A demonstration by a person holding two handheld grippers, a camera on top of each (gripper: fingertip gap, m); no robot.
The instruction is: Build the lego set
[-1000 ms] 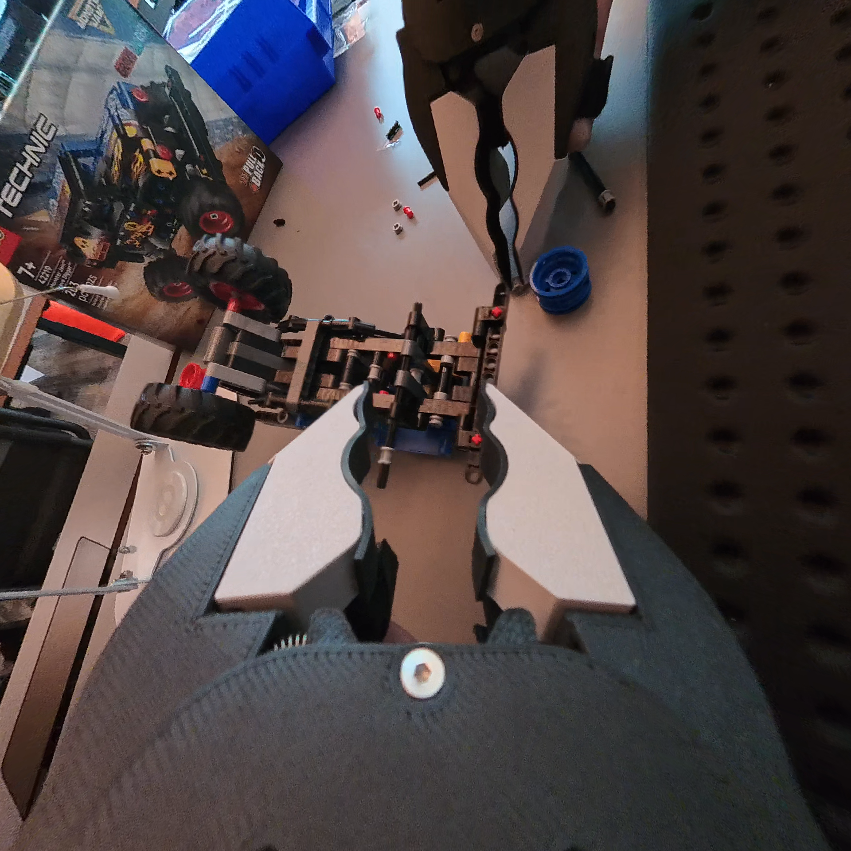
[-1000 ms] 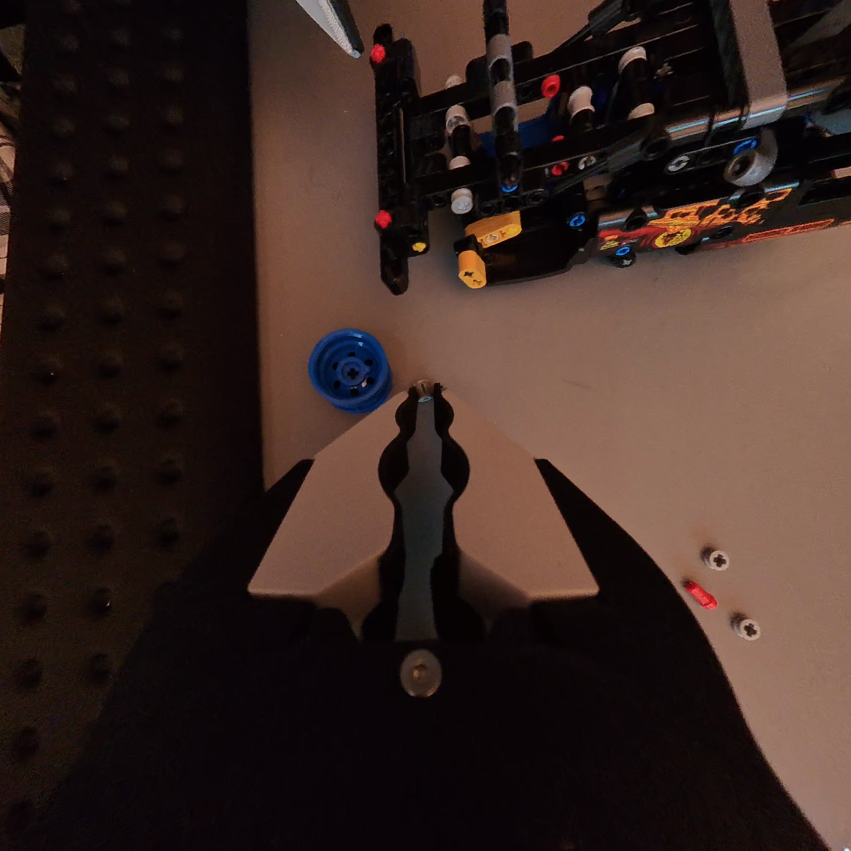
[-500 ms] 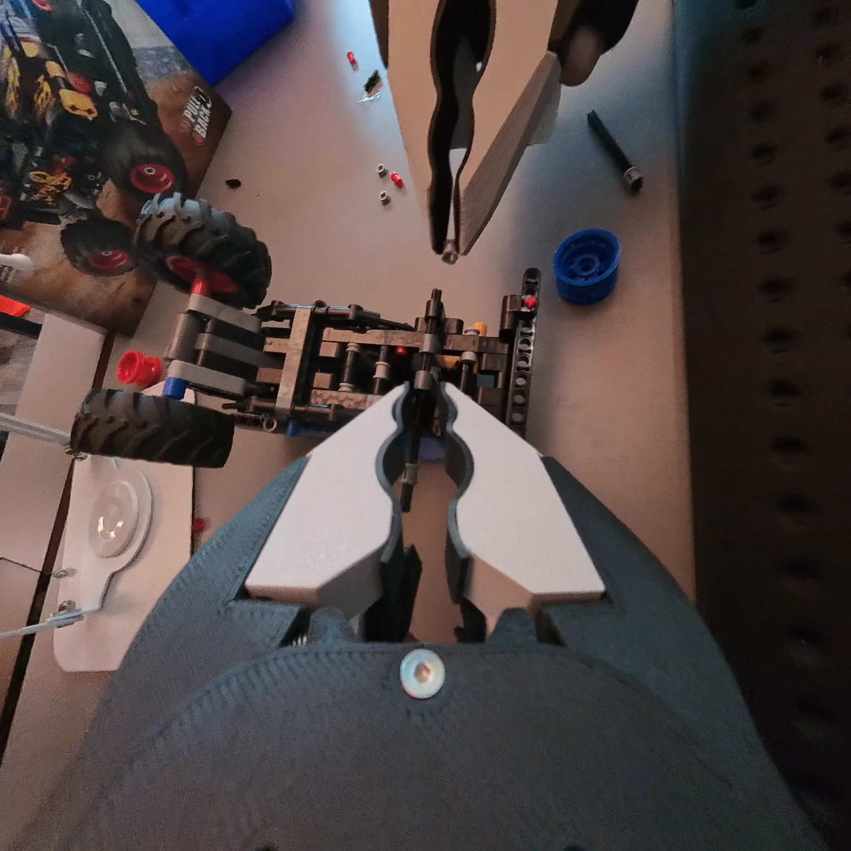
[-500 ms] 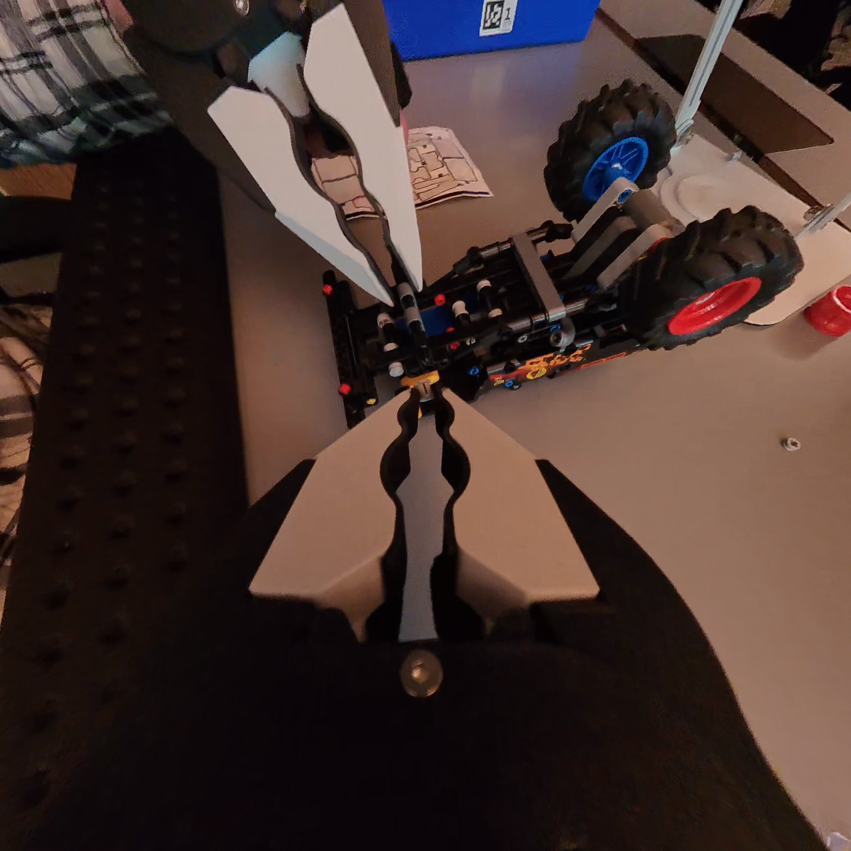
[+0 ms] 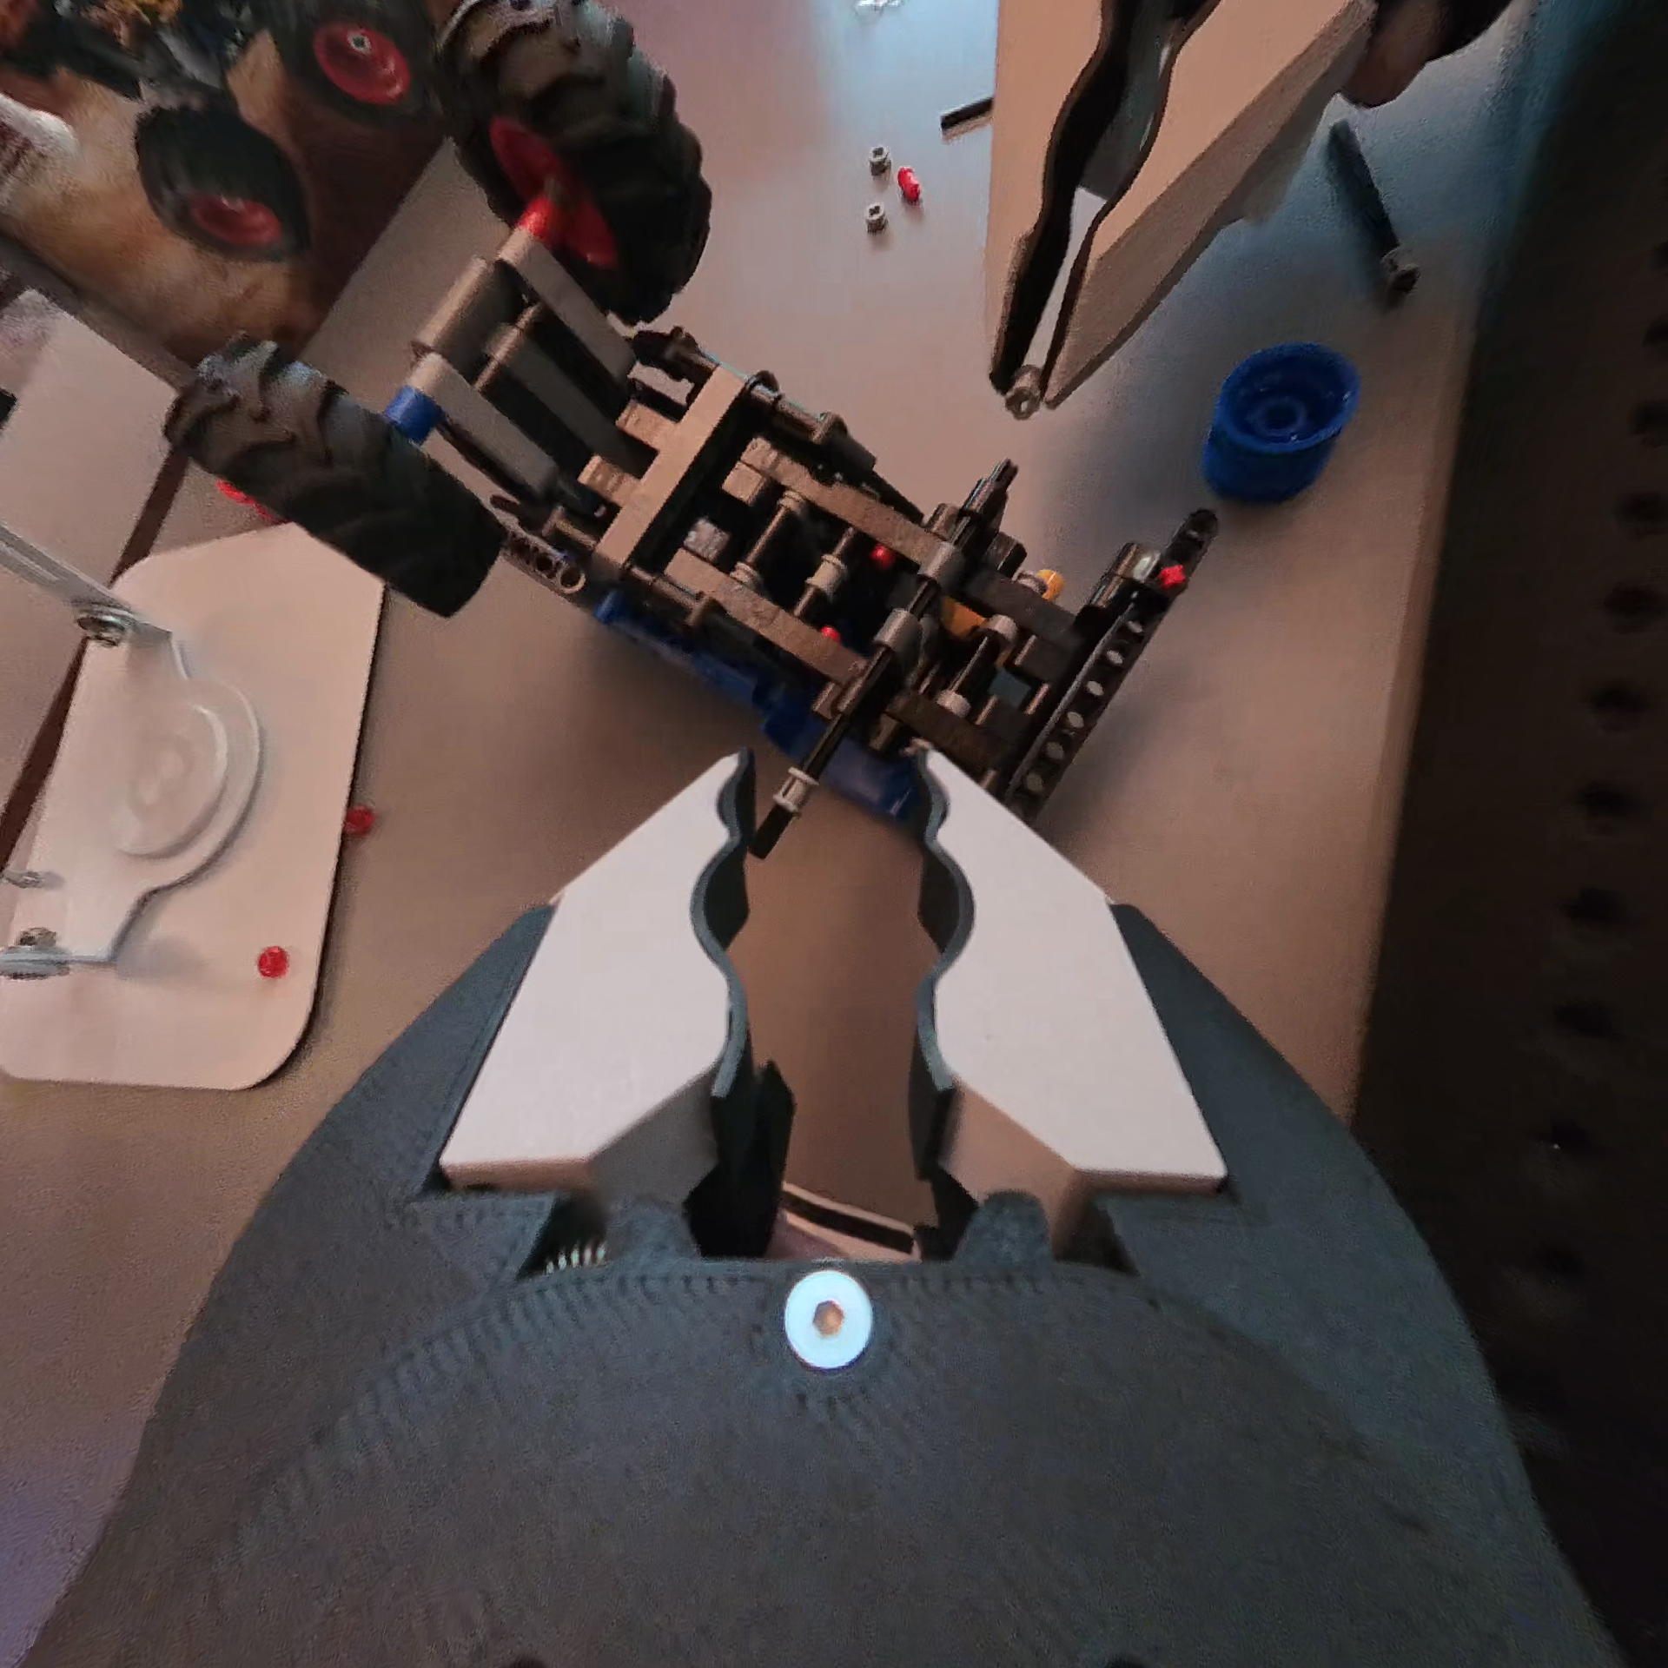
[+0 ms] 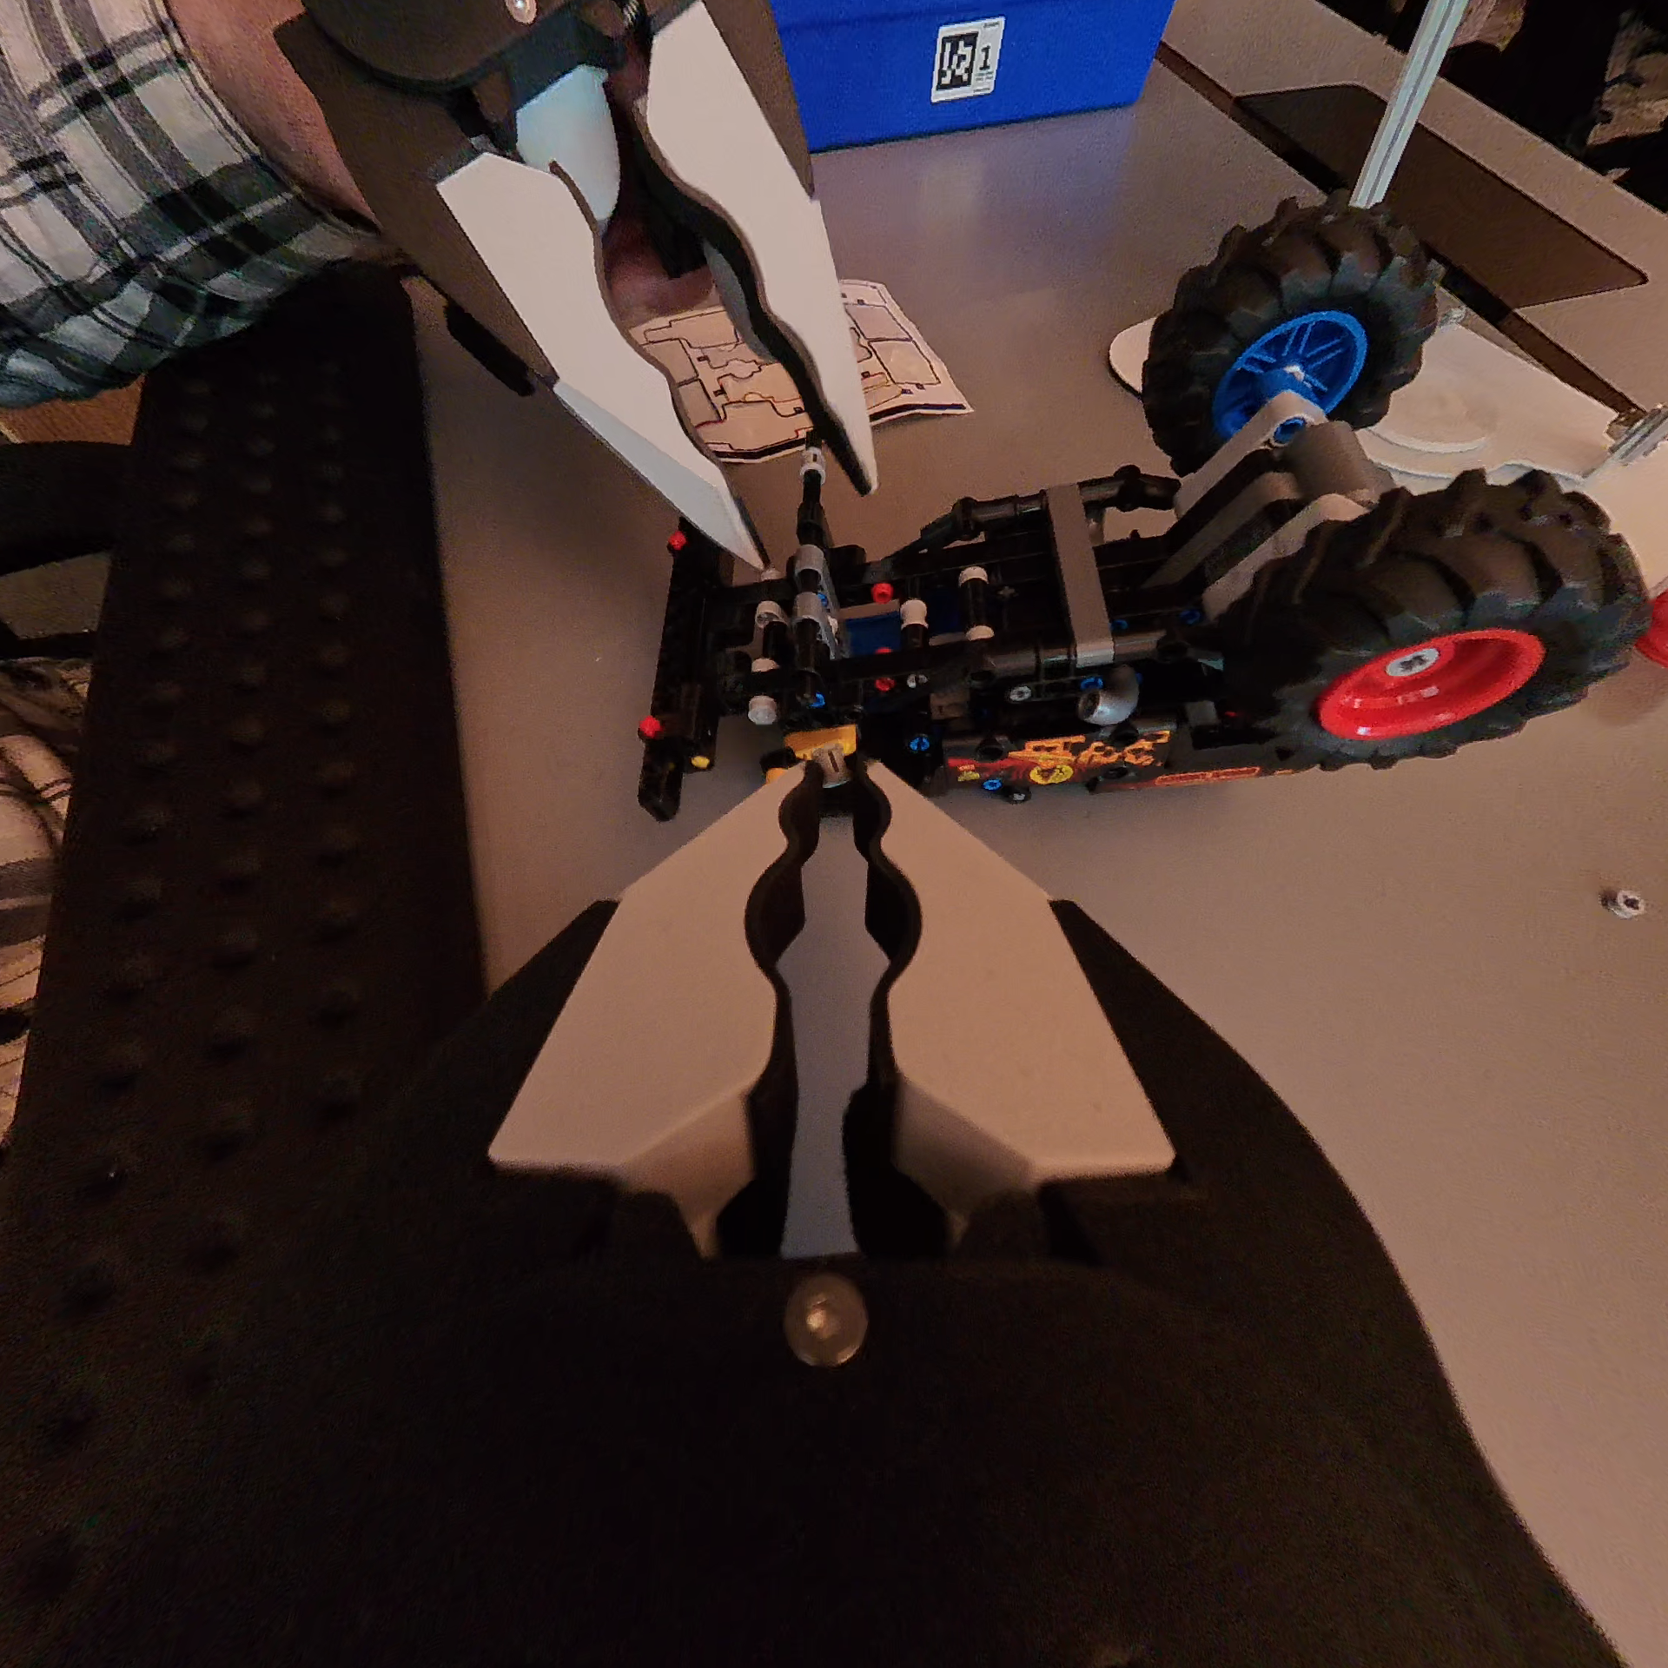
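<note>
The lego truck chassis [image 5: 794,560] lies on the grey table, two big tyres [image 6: 1444,623] on its far end. A black axle [image 5: 794,785] sticks out of its near end, between the fingers of my open left gripper [image 5: 830,767] and close to the left one. My right gripper [image 6: 826,776] is shut on a small grey piece [image 6: 832,765] and holds it at the yellow connector [image 6: 812,742] on the chassis side. In the left wrist view the right gripper [image 5: 1020,397] hovers just past the chassis. A loose blue wheel rim [image 5: 1277,433] lies beside it.
A black studded mat [image 6: 253,722] runs along one table edge. A blue box [image 6: 957,63] and an instruction sheet [image 6: 894,361] lie beyond the chassis. Small loose pieces [image 5: 889,189], a black pin [image 5: 1372,217], a white stand base [image 5: 180,812] and the set's box [image 5: 180,180] are around. The left gripper's tips are roughly 9 cm from the right gripper's. The black pin [image 5: 1372,217] is closer to my right gripper, around 15 cm from its tips; the left tips are 20 cm off.
My left gripper, nearly closed around the black axle half a second ago, has opened. The chassis now sits turned in the left wrist view. The right gripper stays at the yellow connector.
</note>
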